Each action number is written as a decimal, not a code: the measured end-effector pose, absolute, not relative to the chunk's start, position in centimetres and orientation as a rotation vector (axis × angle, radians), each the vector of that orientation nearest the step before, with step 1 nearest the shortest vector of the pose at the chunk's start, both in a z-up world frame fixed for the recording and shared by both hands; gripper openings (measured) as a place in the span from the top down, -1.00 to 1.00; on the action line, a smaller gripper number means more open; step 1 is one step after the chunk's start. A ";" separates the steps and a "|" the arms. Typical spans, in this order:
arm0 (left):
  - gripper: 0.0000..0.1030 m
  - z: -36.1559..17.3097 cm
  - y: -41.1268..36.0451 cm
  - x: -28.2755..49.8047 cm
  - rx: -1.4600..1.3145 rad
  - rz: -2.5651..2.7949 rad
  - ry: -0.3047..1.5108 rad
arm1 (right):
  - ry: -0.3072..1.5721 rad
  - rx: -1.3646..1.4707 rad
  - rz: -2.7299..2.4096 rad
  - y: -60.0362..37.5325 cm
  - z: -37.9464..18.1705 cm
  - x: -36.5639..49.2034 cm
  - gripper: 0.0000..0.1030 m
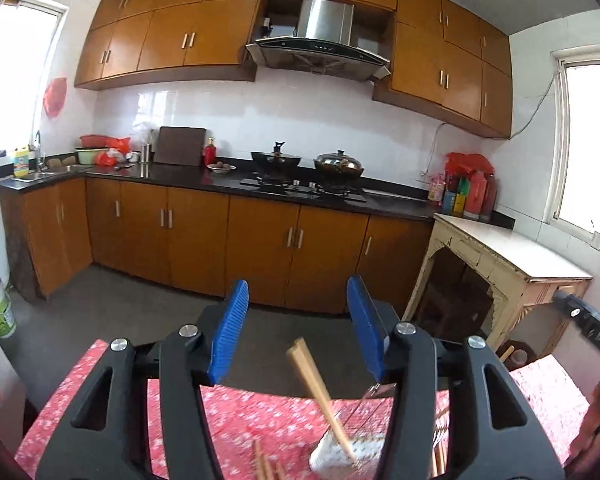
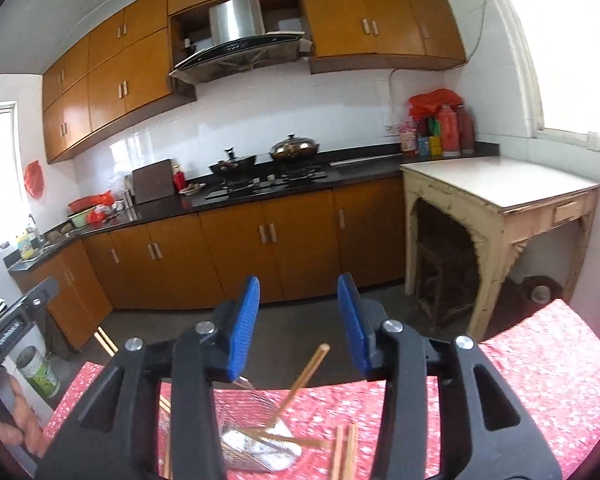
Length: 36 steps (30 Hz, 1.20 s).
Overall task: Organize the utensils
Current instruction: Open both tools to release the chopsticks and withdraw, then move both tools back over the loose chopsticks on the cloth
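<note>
Setting: kitchen with orange-brown cabinets [image 1: 196, 224], a black countertop [image 1: 228, 178] and a steel range hood [image 1: 320, 46]; in front, a surface under a red floral tablecloth [image 1: 268, 416].
Chopsticks: light-wood chopsticks [image 1: 314, 380], square at the thick end, lean out of a wire-mesh utensil basket [image 2: 256, 440]; in the right wrist view they [image 2: 304, 380] tilt up to the right, with one more lying across the basket's bottom.
Basket: silvery mesh, lying tilted on the tablecloth; in the left wrist view it [image 1: 376, 412] is partly hidden behind the gripper body and blurred.
Loose chopsticks: more sticks [image 2: 346, 452] rest on the cloth just beside the basket, right of it in the right wrist view; others [image 1: 264, 466] show at the bottom edge of the left wrist view.
Left gripper: left gripper [image 1: 298, 332] hangs above the basket, blue ribbed fingers [image 1: 228, 332] spread apart, gripping nothing.
Right gripper: right gripper [image 2: 298, 328] also above the basket, blue fingers [image 2: 242, 328] parted and bare.
Beyond: two lidded pans [image 1: 338, 164] on the gas stove [image 1: 300, 192]; cream wooden side table [image 1: 500, 264] at the right; red bottles [image 1: 474, 194] in the corner.
</note>
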<state>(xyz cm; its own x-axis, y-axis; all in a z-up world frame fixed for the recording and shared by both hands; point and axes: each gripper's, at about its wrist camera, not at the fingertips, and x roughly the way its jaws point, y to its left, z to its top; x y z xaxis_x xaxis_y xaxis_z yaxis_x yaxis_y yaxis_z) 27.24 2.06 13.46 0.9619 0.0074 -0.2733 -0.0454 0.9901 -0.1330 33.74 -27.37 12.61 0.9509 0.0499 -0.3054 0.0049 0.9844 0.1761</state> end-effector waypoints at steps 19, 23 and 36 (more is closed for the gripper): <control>-0.31 -3.6 5.1 17.1 -0.103 -0.007 0.646 | 0.780 0.192 0.079 -29.3 -9.8 23.7 0.61; -0.31 -6.5 4.1 16.5 -0.059 -0.008 0.698 | 0.826 0.172 0.113 -28.0 -12.1 23.4 0.66; -0.31 -9.5 2.2 16.9 -0.018 -0.047 0.796 | 0.868 0.043 0.068 -25.3 -14.1 25.1 0.80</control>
<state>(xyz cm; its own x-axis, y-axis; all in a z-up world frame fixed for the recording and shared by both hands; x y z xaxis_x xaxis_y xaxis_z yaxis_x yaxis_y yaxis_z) 16.86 2.24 -9.48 0.6985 -0.0492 -0.7140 0.0358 0.9988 -0.0338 25.14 -25.34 -14.10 0.6446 0.0771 -0.7607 -0.0421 0.9970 0.0653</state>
